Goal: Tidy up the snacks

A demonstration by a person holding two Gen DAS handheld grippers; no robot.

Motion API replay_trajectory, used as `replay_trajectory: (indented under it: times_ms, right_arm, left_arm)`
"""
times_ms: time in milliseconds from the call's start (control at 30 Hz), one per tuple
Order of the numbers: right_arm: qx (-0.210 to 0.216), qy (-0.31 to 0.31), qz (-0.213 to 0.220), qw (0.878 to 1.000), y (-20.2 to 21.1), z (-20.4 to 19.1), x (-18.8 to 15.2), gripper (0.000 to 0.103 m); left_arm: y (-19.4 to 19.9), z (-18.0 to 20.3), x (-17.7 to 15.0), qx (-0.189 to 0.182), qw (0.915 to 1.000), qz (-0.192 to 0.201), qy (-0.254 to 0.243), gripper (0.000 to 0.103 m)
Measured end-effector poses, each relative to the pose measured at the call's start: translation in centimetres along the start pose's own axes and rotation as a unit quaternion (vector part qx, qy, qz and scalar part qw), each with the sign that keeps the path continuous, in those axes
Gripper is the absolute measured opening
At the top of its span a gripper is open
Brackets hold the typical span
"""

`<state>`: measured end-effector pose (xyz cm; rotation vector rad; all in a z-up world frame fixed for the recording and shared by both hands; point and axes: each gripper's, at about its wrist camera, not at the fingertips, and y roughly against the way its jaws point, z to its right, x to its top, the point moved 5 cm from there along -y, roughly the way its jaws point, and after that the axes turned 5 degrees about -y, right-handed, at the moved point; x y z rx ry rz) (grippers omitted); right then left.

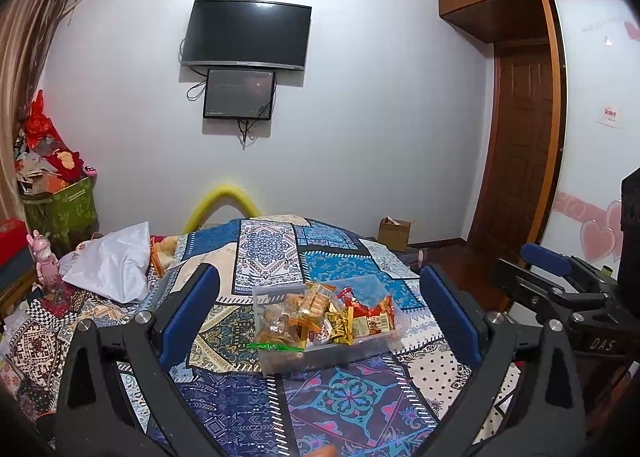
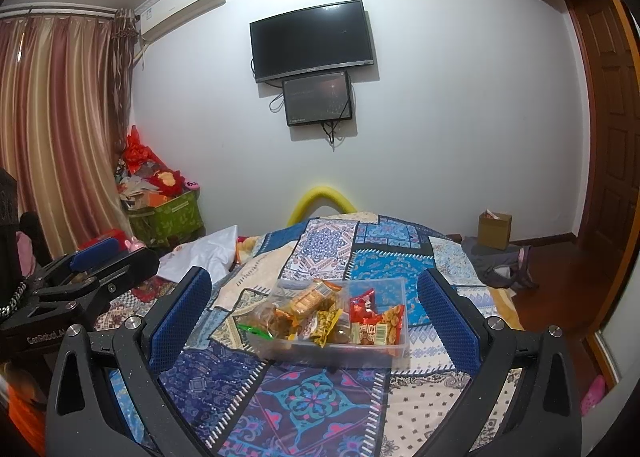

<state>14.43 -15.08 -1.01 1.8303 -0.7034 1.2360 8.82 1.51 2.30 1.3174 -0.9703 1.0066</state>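
**Snack bin on patchwork bed, both grippers empty**

Bin count: one clear plastic container rests on the patterned bedspread, roughly centred ahead of both my cameras. From the right wrist view I log the same container lying between the fingers' lines of sight but well beyond them, untouched.

Contents, as far as I can count: one transparent bag of orange-brown biscuits, one yellow packet, one red packet with a barcode label, and one bag with a green zip strip hanging over the near left edge. Further wrappers lie underneath; I cannot give a firm total.

Left gripper: two blue-padded fingers spread wide, nothing between them. Right gripper: likewise two blue pads set wide apart, holding nothing. Each gripper appears in the other's camera, at the outer edge of the frame, hovering beside the bed.

Surroundings noted: one white pillow on the bed's left side, two dark screens on the wall, the larger television above the smaller monitor, one cardboard box on the floor, one green storage box heaped with red items.
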Motion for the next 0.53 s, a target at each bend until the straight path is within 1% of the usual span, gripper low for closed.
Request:
replay_trajectory:
  times_ms: [533]
  right_arm:
    - [-0.001,-0.001,-0.002,1.0,-0.14,0.2,0.15,0.103]
  left_arm:
    - [-0.39,-0.13,-0.21,-0.01,0.9998,-0.013,0.008,0.101]
